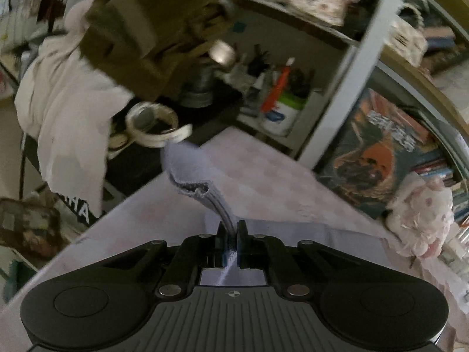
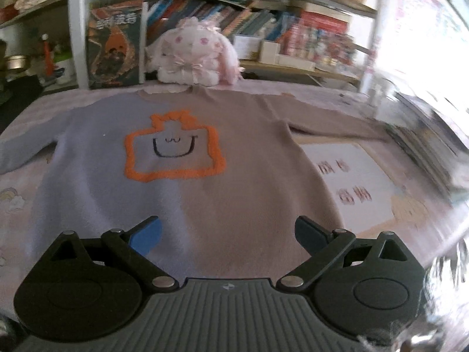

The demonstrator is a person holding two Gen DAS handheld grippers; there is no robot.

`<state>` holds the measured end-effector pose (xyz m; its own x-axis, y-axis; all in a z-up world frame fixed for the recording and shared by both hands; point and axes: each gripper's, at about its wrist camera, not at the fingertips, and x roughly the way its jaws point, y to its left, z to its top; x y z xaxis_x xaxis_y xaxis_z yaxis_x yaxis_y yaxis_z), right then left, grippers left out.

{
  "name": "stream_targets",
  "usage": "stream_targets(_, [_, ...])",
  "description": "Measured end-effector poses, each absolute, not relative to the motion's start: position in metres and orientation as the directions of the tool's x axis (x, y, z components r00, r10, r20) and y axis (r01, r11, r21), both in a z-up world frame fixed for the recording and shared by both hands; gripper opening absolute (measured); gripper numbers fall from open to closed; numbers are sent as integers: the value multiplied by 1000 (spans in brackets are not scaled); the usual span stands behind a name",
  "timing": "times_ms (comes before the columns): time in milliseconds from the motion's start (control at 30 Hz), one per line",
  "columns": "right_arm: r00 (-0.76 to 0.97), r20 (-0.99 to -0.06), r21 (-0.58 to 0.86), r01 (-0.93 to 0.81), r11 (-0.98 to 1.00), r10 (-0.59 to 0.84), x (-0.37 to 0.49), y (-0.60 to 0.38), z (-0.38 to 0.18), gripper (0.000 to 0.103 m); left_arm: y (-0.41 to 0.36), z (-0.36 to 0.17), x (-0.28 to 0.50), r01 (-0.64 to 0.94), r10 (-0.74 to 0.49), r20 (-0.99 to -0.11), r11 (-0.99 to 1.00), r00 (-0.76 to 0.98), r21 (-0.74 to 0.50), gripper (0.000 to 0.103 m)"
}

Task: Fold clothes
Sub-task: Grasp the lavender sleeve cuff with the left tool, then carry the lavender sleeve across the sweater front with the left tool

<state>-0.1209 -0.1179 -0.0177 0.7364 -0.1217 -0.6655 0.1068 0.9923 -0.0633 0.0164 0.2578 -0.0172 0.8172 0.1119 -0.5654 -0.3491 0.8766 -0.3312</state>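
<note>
A pale lilac sweater [image 2: 181,182] with an orange outlined smiling face lies flat, front up, on the table, both sleeves spread out. My right gripper [image 2: 228,231] is open and empty, just above the sweater's lower hem. My left gripper [image 1: 231,231] is shut on the sweater's left sleeve cuff [image 1: 190,173], which stands up out of the jaws near the table's left edge.
A pink plush rabbit [image 2: 193,58] sits at the table's far edge beside a large book [image 2: 114,44]. Shelves of books stand behind. A printed sheet [image 2: 351,176] lies right of the sweater. A chair draped with clothes [image 1: 70,111] stands off the table's left edge.
</note>
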Motion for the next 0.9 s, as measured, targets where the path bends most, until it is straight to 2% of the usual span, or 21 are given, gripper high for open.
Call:
stream_targets(233, [738,-674,-4,-20,1000,12,-95,-185,-20,98,153,15,33,-272,124,-518,936,846,-222,3])
stream_targets(500, [733,-674,46,-86,995,95,-80,-245,-25,98,36,33,78,-120,23,-481,978,876,-172,4])
stream_targets(667, [728,-676,60,-100,993,115,-73,-271,-29,98,-33,29,106,-19,-63,-497,987,866,-159,4])
stream_targets(900, [713,-693,73,-84,994,111,-70,-300,-34,98,-105,-2,126,64,-117,-584,992,803,-111,4])
